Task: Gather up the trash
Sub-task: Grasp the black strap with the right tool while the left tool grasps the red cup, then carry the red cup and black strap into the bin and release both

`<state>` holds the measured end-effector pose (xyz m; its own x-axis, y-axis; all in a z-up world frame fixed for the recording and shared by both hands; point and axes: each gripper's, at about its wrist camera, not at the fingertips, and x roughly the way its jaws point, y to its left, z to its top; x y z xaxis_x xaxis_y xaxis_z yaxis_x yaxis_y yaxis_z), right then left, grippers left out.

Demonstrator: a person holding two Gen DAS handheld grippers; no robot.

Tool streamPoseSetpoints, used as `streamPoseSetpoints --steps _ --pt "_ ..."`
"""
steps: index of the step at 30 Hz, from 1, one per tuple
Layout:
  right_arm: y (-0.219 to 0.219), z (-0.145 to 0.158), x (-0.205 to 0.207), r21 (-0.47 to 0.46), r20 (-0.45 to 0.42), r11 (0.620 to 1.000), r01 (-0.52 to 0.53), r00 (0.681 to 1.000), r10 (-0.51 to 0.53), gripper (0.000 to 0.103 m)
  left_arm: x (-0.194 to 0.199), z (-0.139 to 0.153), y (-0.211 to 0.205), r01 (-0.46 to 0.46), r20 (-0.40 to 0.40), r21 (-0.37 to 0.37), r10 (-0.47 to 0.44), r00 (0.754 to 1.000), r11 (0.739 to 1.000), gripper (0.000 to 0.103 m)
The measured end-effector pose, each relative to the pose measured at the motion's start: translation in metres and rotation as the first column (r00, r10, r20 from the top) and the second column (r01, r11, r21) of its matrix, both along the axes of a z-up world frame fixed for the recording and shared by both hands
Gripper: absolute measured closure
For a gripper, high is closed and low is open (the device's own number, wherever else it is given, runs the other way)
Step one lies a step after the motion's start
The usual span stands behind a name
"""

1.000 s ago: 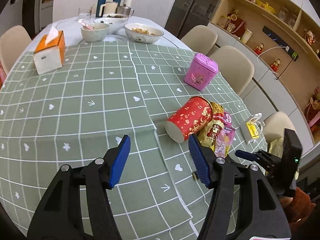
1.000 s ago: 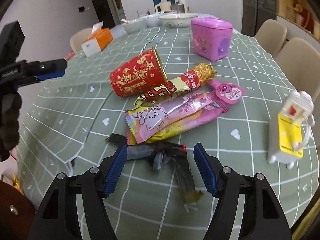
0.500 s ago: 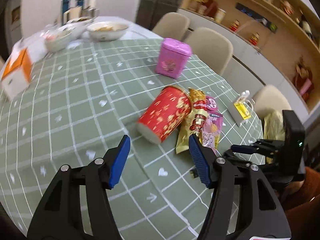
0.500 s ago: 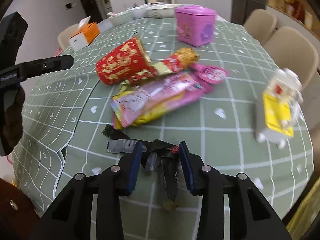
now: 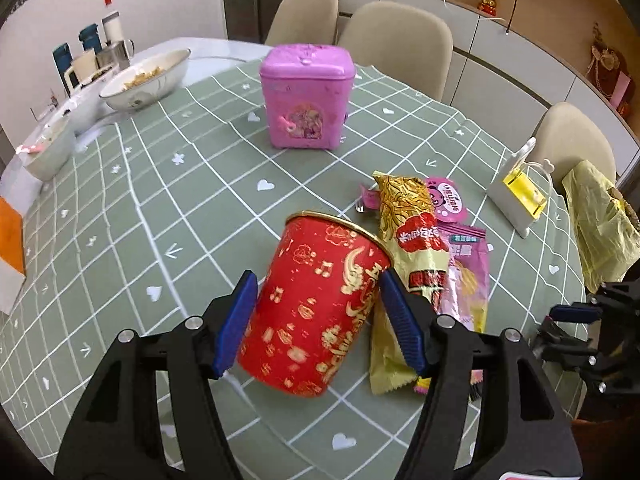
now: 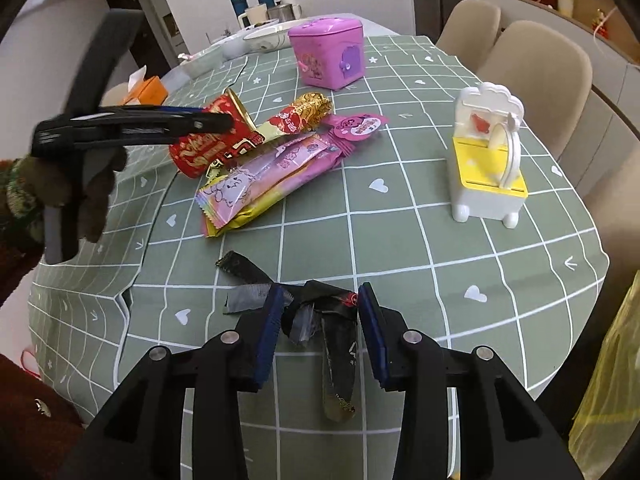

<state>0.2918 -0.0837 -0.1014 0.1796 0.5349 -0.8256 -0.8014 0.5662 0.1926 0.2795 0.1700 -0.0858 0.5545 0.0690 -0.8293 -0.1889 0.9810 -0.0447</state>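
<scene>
Since one second ago, left gripper (image 5: 316,316) has advanced from bare cloth to straddle the toppled red cup (image 5: 316,308), jaws wide, pads not visibly touching. Right gripper (image 6: 320,334) has narrowed around the black wrapper (image 6: 320,320); contact uncertain. Step: grasping trash. Next: close, lift. Red cup's interior is hidden; pink bin (image 5: 306,96) is lidded.

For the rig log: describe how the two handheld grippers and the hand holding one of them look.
Both the left gripper and the right gripper are matte black plastic with triangular cut-outs in the arms, silver round screw heads at the joints, and blue ribbed pads on the fingers. The right wrist view shows the left hand in a dark brown glove on a black handle, with a dark red sleeve. No cables show.
</scene>
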Motion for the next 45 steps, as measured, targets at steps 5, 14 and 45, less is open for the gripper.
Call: streamPoseSetpoints --steps 5,14,45 --pt "-0.002 0.000 -0.001 0.031 -0.028 1.000 0.006 1.000 -0.005 0.057 0.001 -0.003 0.000 -0.027 -0.016 -0.013 0.027 0.999 1.000 0.041" --pt "0.006 -0.014 -0.009 -0.026 -0.039 0.998 -0.057 0.998 0.056 0.057 -0.012 -0.004 0.009 -0.099 -0.037 -0.059 0.097 0.995 0.993 0.044" --pt "-0.121 0.153 -0.005 0.154 0.325 0.968 0.198 0.915 -0.239 0.068 -0.035 0.168 -0.125 0.065 0.416 -0.154 0.005 0.909 0.986 0.046"
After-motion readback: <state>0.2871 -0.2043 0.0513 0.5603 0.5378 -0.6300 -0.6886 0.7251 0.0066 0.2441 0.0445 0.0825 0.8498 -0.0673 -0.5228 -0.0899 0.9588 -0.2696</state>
